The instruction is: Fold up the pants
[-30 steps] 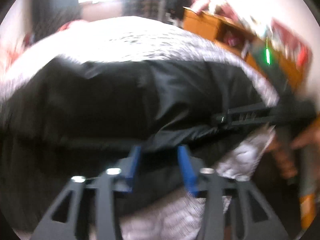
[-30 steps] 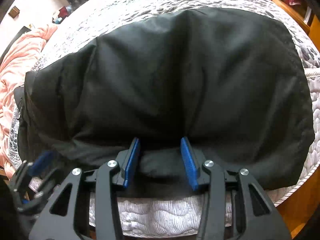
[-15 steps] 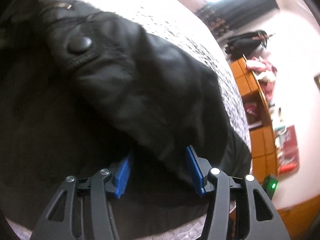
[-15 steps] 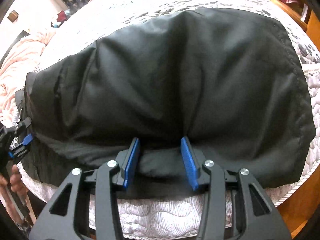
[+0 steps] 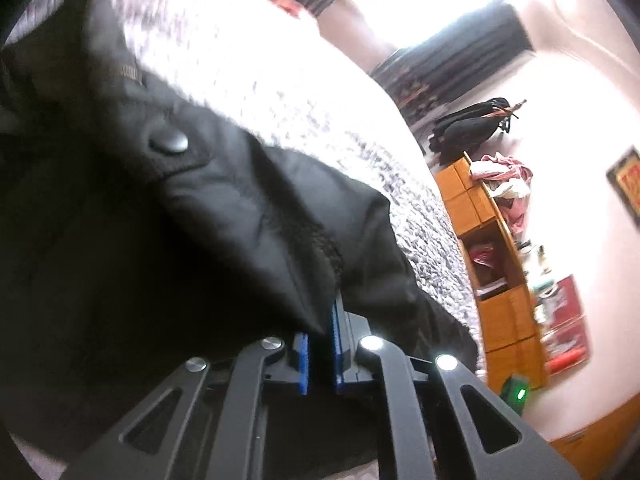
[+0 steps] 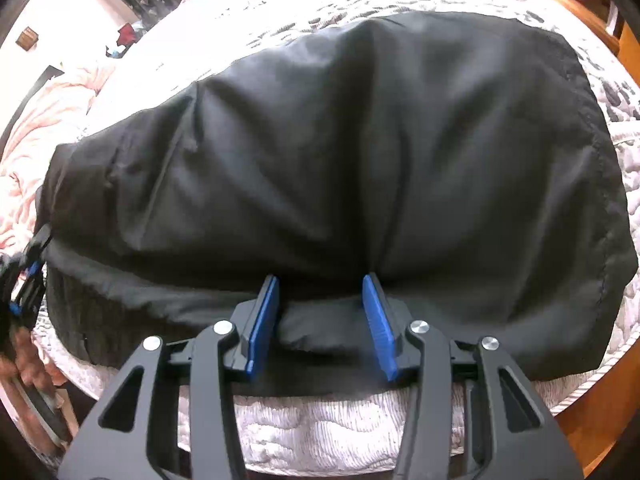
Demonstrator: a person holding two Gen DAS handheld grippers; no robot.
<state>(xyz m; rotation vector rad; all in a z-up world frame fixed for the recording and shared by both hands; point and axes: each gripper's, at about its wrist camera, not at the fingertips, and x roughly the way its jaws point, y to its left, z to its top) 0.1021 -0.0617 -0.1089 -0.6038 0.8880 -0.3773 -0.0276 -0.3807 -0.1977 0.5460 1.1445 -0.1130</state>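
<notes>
Blue-padded left gripper clamped on a fold of the black pants near the waistband button; right gripper wide apart, straddling the near hem. Pants lie spread on the grey quilted bed, wooden shelf beyond

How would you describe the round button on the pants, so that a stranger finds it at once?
On the white quilted bed lie the black fabric pants. Near their waist edge, beside a zipper, sits the round black snap button, a smooth dome, the only raised round thing on the cloth.
</notes>
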